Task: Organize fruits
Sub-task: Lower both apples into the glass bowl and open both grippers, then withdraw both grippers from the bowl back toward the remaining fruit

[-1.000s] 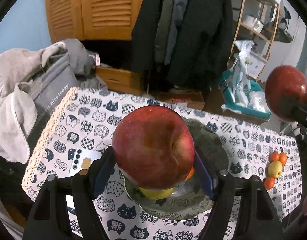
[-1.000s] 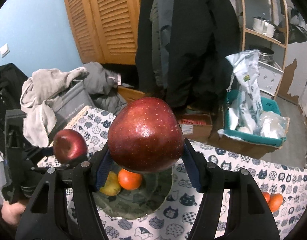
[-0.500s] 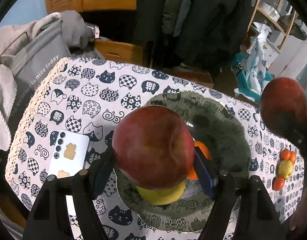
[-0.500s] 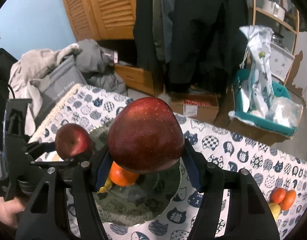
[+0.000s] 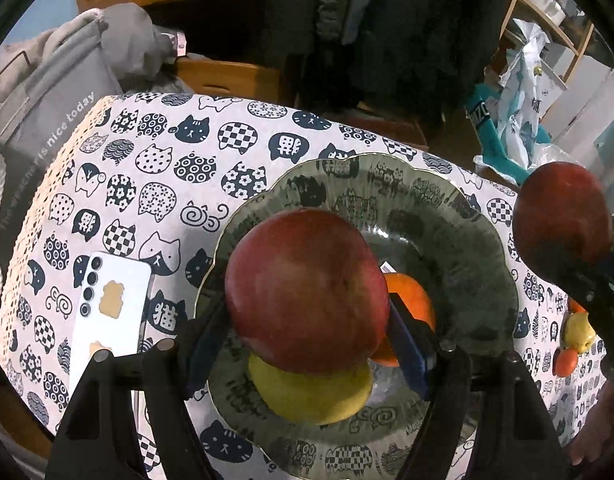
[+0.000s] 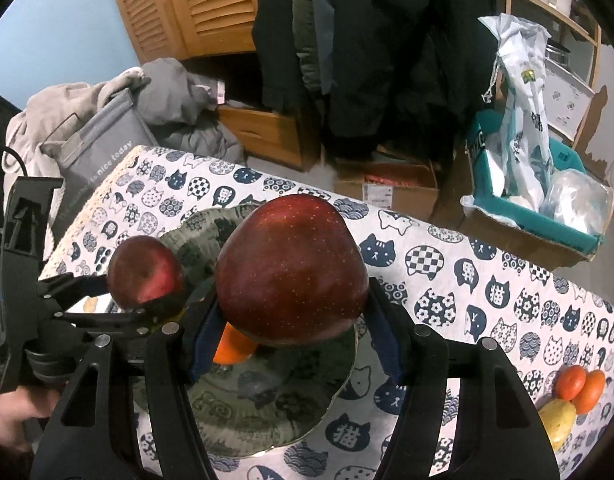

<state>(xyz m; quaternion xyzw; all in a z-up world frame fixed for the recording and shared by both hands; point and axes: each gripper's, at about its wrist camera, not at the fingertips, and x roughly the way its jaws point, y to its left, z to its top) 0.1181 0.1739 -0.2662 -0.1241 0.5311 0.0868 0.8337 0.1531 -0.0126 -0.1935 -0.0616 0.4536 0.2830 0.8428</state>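
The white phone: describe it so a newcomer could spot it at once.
Start at the cat-print tablecloth and find the dark green plate. The white phone lies flat on the cloth beside the plate, camera lenses up. It is the only non-fruit object there.

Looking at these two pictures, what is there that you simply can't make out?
- Left wrist view: the held red apple covers much of the yellow fruit and orange on the plate.
- Right wrist view: the dark red apple hides the plate's middle; only a sliver of orange shows.
- Right wrist view: the loose fruits are cut off by the edge.
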